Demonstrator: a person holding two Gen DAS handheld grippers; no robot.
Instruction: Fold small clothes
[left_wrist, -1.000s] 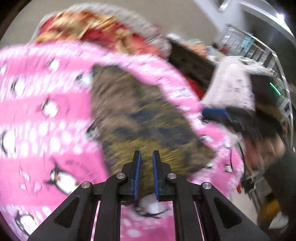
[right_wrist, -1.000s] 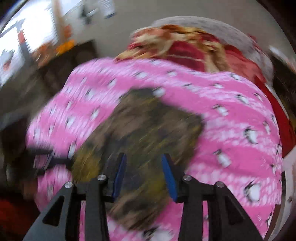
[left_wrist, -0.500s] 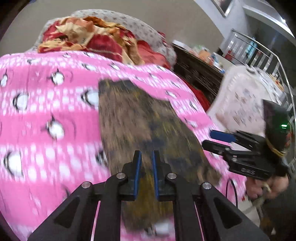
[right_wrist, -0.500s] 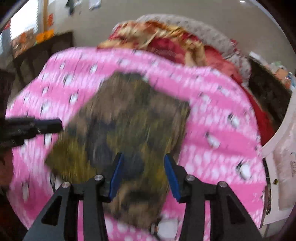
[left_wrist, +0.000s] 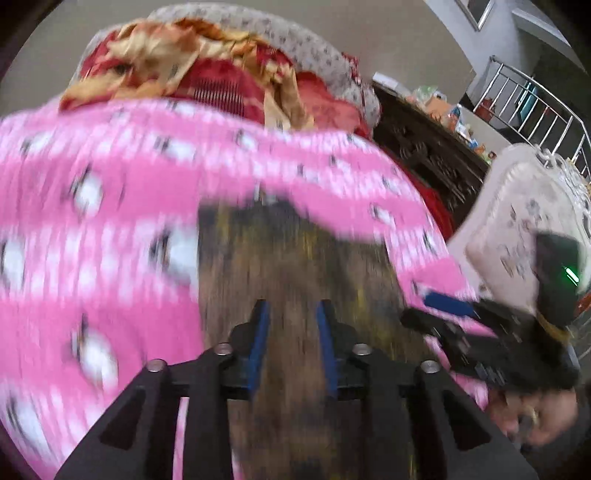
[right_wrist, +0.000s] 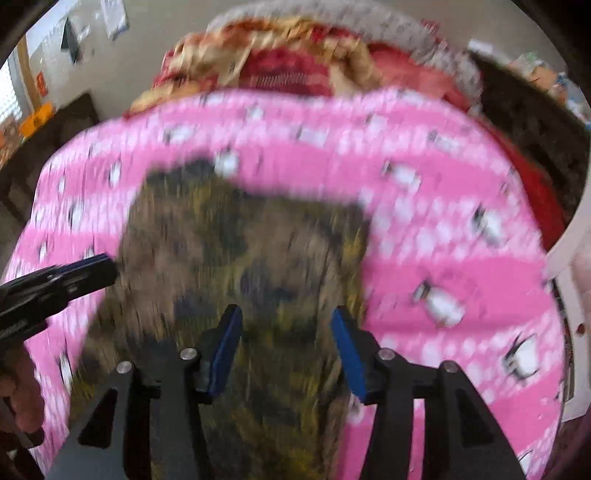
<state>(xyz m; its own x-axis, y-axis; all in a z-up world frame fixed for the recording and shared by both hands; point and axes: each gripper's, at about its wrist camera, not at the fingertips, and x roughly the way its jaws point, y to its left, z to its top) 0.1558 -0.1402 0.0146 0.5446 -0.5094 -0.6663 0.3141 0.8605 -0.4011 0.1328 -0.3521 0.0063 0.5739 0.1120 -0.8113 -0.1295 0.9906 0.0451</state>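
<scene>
A small brown and olive patterned garment (left_wrist: 295, 266) lies flat on the pink penguin blanket (left_wrist: 92, 229); it also shows in the right wrist view (right_wrist: 251, 258). My left gripper (left_wrist: 291, 325) hovers over its near end, jaws open and empty. My right gripper (right_wrist: 286, 332) hovers over the garment's near middle, jaws wide open and empty. Each gripper shows in the other's view: the right one at the garment's right edge (left_wrist: 436, 306), the left one at its left edge (right_wrist: 92, 266). Both views are motion-blurred.
A heap of red and gold bedding (left_wrist: 207, 74) lies at the far end of the bed. A dark wooden cabinet (left_wrist: 428, 155) and a white chair (left_wrist: 524, 214) stand to the right. A metal railing (left_wrist: 535, 99) is beyond them.
My left gripper's jaws have opened from nearly closed. Both grippers have moved down and closer to the garment, which looks larger and lower in both views.
</scene>
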